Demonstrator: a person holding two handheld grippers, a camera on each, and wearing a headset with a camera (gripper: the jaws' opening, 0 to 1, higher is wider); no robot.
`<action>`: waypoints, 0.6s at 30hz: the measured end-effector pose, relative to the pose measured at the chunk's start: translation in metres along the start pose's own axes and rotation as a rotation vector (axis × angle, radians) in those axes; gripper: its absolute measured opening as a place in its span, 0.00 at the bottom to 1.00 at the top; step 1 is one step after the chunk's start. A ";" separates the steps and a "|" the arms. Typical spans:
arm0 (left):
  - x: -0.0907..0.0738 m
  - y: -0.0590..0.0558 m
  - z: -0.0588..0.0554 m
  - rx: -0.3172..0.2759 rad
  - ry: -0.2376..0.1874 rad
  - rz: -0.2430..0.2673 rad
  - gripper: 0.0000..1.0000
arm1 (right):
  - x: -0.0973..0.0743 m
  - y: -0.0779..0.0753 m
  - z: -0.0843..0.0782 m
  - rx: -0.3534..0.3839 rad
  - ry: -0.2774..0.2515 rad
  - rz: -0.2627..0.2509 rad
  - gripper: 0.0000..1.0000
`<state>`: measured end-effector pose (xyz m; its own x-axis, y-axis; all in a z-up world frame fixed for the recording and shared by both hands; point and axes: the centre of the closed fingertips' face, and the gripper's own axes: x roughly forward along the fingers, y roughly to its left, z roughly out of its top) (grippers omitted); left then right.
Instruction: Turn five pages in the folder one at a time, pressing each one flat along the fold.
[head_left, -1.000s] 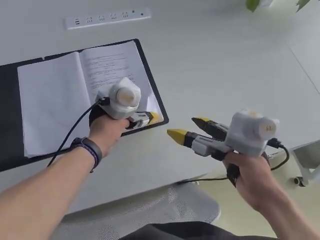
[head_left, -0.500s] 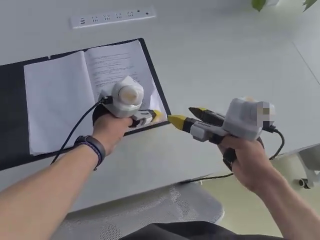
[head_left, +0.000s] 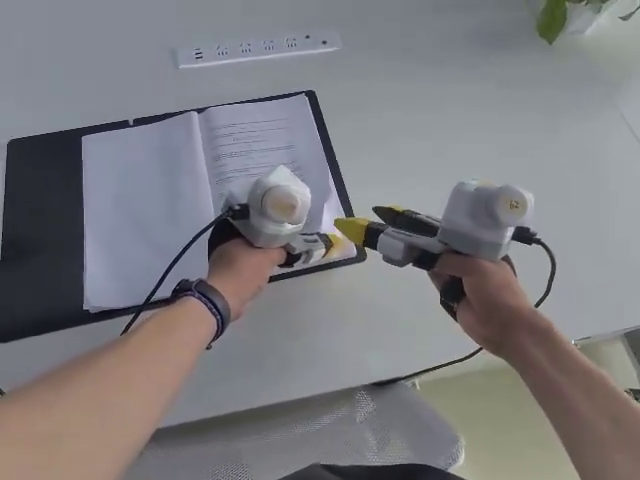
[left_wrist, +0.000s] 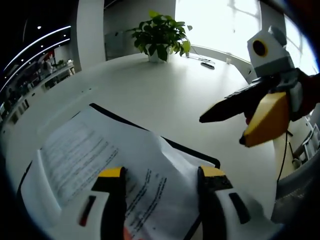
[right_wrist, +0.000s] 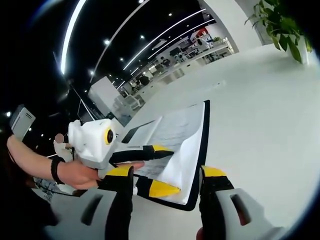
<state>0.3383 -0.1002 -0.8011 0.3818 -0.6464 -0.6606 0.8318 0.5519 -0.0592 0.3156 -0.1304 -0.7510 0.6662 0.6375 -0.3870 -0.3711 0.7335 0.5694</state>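
A black folder lies open on the white table, with a blank left page and a printed right page. My left gripper is open over the right page's lower right corner. In the left gripper view its jaws straddle the printed sheet, which bulges slightly there. My right gripper is open with nothing between its jaws. Its tips hover just off the folder's right edge, close to the left gripper. It enters the left gripper view as the right gripper.
A white power strip lies beyond the folder at the table's far side. A potted plant stands at the far right. A grey chair sits below the table's near edge. Cables trail from both grippers.
My right gripper has moved left, from open table to beside the folder's right edge and the left gripper. The left gripper stays at the page corner.
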 end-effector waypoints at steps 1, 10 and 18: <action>0.000 0.000 0.000 -0.002 0.000 0.001 0.58 | 0.002 -0.001 0.000 0.007 0.000 0.002 0.51; 0.001 0.001 0.000 -0.010 -0.002 0.006 0.58 | 0.025 -0.007 0.004 0.074 0.000 0.057 0.42; 0.003 0.001 0.000 -0.015 -0.003 0.001 0.60 | 0.044 -0.005 -0.007 0.113 0.050 0.111 0.38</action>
<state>0.3404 -0.1012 -0.8033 0.3841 -0.6470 -0.6587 0.8251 0.5607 -0.0696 0.3426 -0.1049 -0.7757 0.5908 0.7262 -0.3515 -0.3636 0.6285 0.6876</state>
